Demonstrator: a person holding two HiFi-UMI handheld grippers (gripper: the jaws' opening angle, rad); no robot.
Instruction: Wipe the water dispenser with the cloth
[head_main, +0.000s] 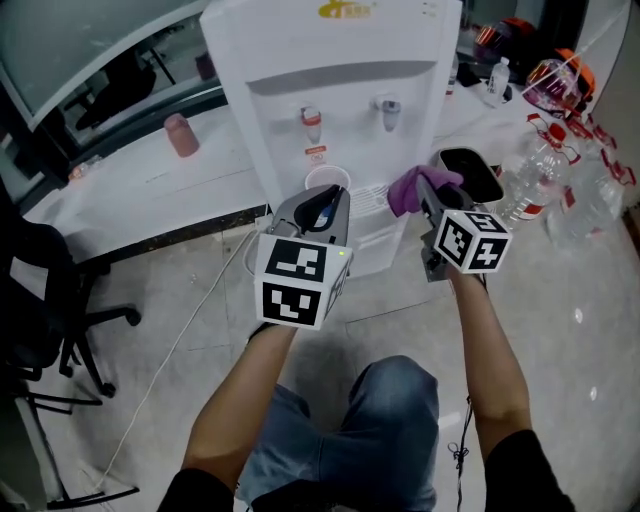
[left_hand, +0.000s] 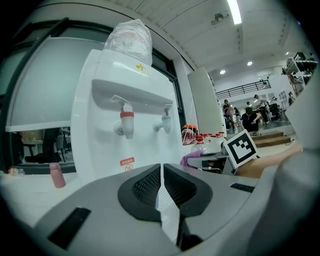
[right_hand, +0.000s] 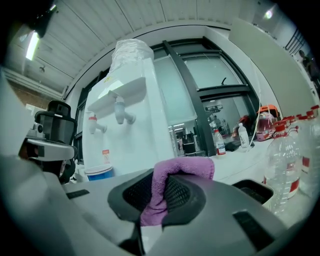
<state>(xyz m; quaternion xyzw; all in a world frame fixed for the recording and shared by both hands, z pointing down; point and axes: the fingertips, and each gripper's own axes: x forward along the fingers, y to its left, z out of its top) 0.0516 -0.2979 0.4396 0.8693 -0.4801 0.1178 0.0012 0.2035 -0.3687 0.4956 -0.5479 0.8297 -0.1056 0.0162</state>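
left gripper (head_main: 325, 206) (left_hand: 161, 169): held out in front of the dispenser, low on its front, marker cube facing the head camera.
left fingers (left_hand: 145, 188): pressed together at the tips, only a thin slit showing lower down; nothing sticks out between them.
right gripper (head_main: 426, 192) (right_hand: 159, 186): level with the left gripper, off to its right.
right fingers (right_hand: 186, 193): pinching the cloth.
cloth (head_main: 408, 188) (right_hand: 175, 171): purple; one fold bunched over the top of the right-hand finger, a tail hanging down the slit between both fingers. It is close to the dispenser's lower front, contact cannot be told.
water dispenser (head_main: 335, 85) (left_hand: 107, 135) (right_hand: 131, 127): white, upright, straight ahead of the left fingers; ahead and to the left of the right fingers.
red tap (head_main: 312, 122) (left_hand: 126, 120): above and ahead of the left fingertips.
grey tap (head_main: 388, 107) (left_hand: 164, 121): beside the red tap, above the gap between the two grippers.
cup (head_main: 328, 178) (right_hand: 99, 173): white rim, blue side, under the red tap, just past the left fingertips, left of the right fingers.
black tub (head_main: 472, 172) (right_hand: 256, 189): just right of the right fingers.
clear bottles (head_main: 528, 182) (right_hand: 287, 165): red caps, further right of the right fingers.
pink bottle (head_main: 181, 134) (left_hand: 56, 176): on the white ledge, well left of the left fingers.
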